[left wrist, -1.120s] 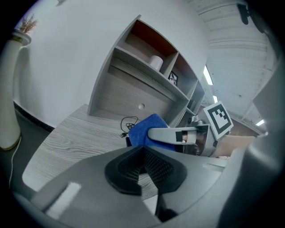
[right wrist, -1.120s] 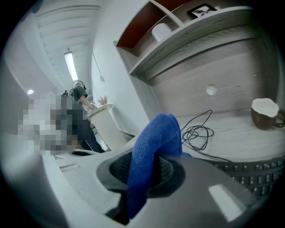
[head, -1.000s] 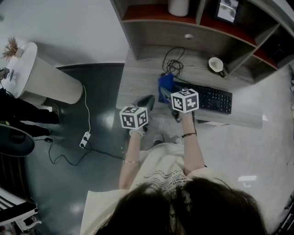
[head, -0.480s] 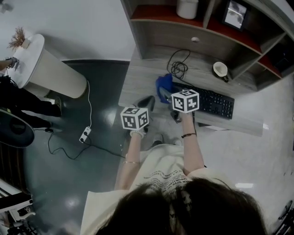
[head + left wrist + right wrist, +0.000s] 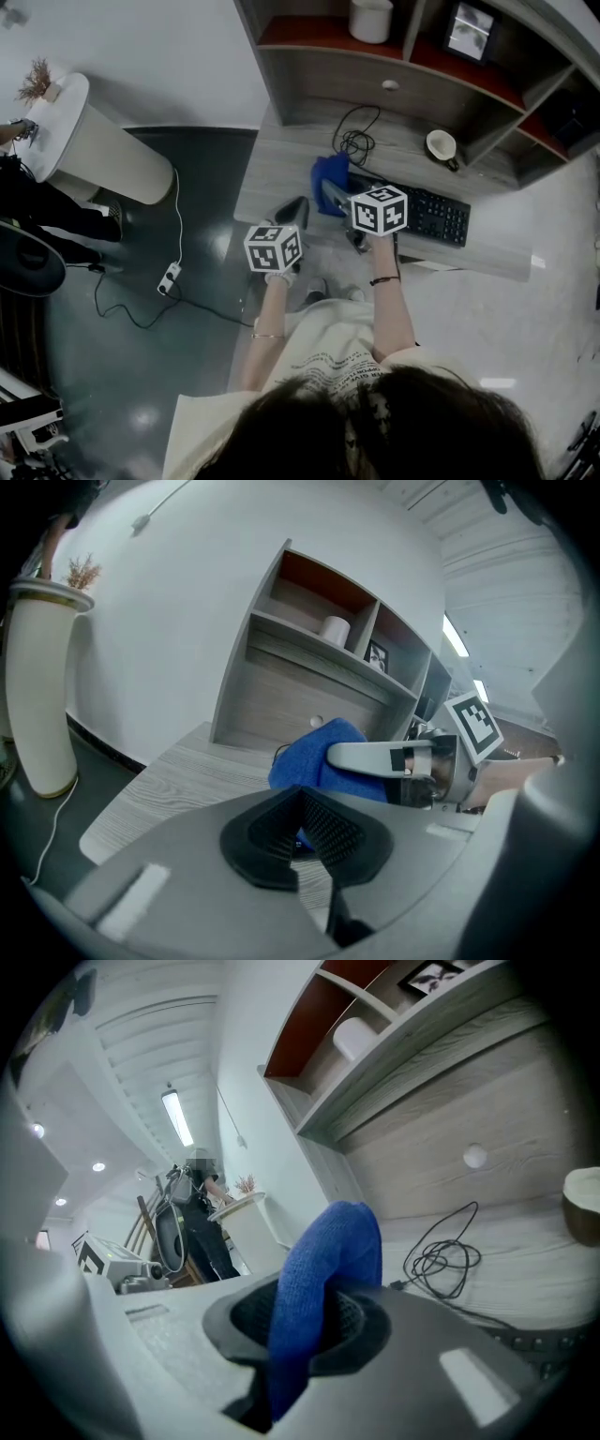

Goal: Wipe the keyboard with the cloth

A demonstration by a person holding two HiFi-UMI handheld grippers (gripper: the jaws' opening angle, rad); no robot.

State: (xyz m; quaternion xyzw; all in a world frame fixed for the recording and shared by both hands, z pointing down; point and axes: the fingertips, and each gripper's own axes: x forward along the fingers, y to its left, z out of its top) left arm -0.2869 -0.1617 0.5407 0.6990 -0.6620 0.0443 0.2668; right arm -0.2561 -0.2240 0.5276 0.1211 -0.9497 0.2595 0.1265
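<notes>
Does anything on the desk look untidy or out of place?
Only a black cable, lying in a loose tangle on the desk behind the keyboard. Nothing looks spilled or damaged.

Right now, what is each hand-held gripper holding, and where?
Right hand-held gripper clamps the blue cloth by a bunched fold; left hand-held gripper is shut, empty.

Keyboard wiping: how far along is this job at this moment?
Done: the right gripper is shut on the blue cloth, so the pick-up is finished. In hand: the cloth is held at the left end of the keyboard; contact cannot be judged. Left: the wipe across the keys. The left gripper is shut and empty.
</notes>
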